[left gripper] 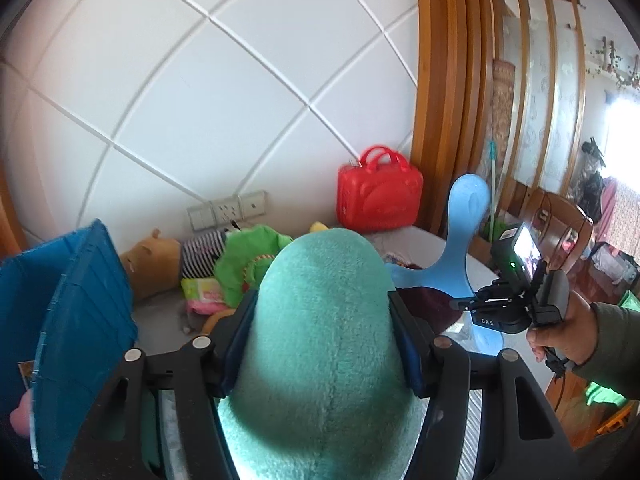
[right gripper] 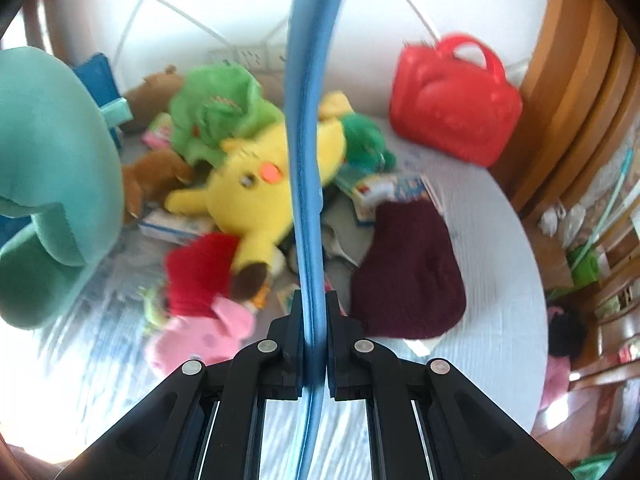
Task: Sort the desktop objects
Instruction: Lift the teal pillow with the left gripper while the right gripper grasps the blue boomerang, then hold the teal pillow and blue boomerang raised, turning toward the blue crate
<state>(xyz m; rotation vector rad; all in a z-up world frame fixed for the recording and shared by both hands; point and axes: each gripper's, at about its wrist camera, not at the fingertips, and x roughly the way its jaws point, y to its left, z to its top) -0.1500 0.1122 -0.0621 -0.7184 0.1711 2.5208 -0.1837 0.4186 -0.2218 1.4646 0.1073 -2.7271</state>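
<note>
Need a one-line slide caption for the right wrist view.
Right gripper clamps a thin blue boomerang edge-on above a table strewn with plush toys, red case behind.

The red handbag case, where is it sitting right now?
The red handbag case stands at the table's far edge against the white wall, beside the wooden frame. In the right wrist view it is upper right, beyond the maroon hat.

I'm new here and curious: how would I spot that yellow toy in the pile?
Find the red plastic case against the white wall. Left of it, mid-pile, lies the yellow plush on its back, below a green plush; only it has a red cheek spot.
</note>
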